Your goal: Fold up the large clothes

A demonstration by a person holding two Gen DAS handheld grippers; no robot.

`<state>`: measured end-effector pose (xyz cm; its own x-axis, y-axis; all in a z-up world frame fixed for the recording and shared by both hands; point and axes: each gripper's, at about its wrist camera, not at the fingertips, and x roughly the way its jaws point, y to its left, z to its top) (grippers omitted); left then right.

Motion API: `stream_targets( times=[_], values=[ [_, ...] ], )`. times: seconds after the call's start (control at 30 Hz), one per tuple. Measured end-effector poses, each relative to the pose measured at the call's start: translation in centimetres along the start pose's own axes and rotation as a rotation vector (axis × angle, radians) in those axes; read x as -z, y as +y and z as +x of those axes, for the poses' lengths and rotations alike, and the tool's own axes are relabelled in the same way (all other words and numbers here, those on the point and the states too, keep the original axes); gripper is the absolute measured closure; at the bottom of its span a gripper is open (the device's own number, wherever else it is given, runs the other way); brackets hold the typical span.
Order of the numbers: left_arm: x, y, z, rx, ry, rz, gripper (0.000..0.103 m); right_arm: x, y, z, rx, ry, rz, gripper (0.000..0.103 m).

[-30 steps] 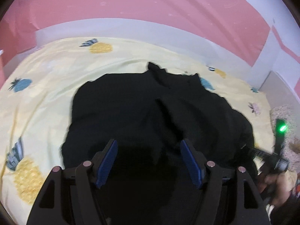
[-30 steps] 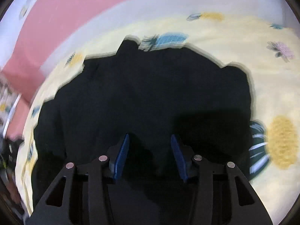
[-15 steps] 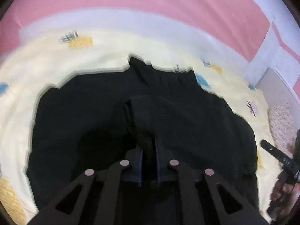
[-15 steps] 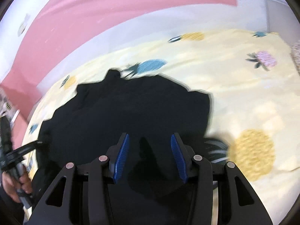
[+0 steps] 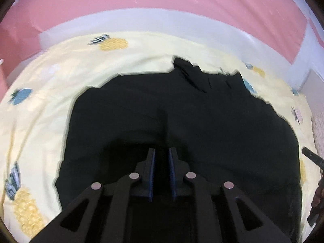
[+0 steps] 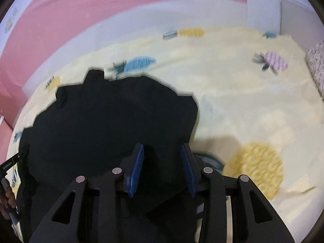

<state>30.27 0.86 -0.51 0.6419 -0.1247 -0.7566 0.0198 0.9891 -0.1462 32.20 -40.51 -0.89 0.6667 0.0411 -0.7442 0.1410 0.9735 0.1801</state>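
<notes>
A large black garment (image 5: 202, 121) lies spread and rumpled on a yellow bedsheet (image 5: 40, 101) printed with pineapples. My left gripper (image 5: 162, 154) is low over the garment's near middle, its jaws nearly together with black cloth between the blue pads. In the right wrist view the garment (image 6: 111, 121) fills the left half. My right gripper (image 6: 162, 149) is open, with the garment's near right edge lying between its blue pads (image 6: 137, 162).
A pink wall with a white band (image 5: 162, 20) runs behind the bed. A speckled pink cushion (image 6: 316, 64) lies at the bed's right edge. The other gripper and the hand holding it show at the frame edges (image 5: 316, 182) (image 6: 8, 182).
My left gripper went from wide open to closed on the black cloth. My right gripper moved right toward the garment's right edge and stayed open.
</notes>
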Motion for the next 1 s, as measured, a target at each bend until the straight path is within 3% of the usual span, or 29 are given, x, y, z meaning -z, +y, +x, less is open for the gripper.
stream_targets(
  times=[0.1,0.2,0.37,0.53,0.67,0.73,0.9,1.0],
  values=[
    [-1.9,-1.0,-1.5,0.034,-0.057,-0.004,0.087,-1.4,0.1,0.2,-0.005,-0.012,-0.001,0.064],
    [-3.2,-4.5,-0.7,0.059,-0.089,0.1,0.087,-2.5,0.8,2.2,-0.011,0.005,-0.019,0.064],
    [-2.6,-6.5,6.6,0.029,0.073,0.157,0.086,-2.4,1.4,7.7,0.021,0.142,-0.063,0.064],
    [-1.5,-5.8,4.8,0.021,0.033,0.172,0.084,-2.1,1.6,4.5,0.009,0.09,-0.086,0.064],
    [0.5,-3.9,0.2,0.053,-0.037,0.165,0.084,0.0,1.7,0.3,-0.05,0.037,-0.094,0.064],
    [2.2,-3.1,-0.7,0.06,-0.03,0.17,0.084,1.9,2.2,-0.8,-0.062,0.037,-0.125,0.064],
    [4.2,-3.2,2.1,-0.018,0.014,0.218,0.084,4.3,3.3,2.6,-0.043,0.132,-0.169,0.064],
    [3.9,-3.2,3.0,-0.026,0.022,0.192,0.083,4.6,4.1,3.5,-0.005,0.132,-0.209,0.064]
  ],
)
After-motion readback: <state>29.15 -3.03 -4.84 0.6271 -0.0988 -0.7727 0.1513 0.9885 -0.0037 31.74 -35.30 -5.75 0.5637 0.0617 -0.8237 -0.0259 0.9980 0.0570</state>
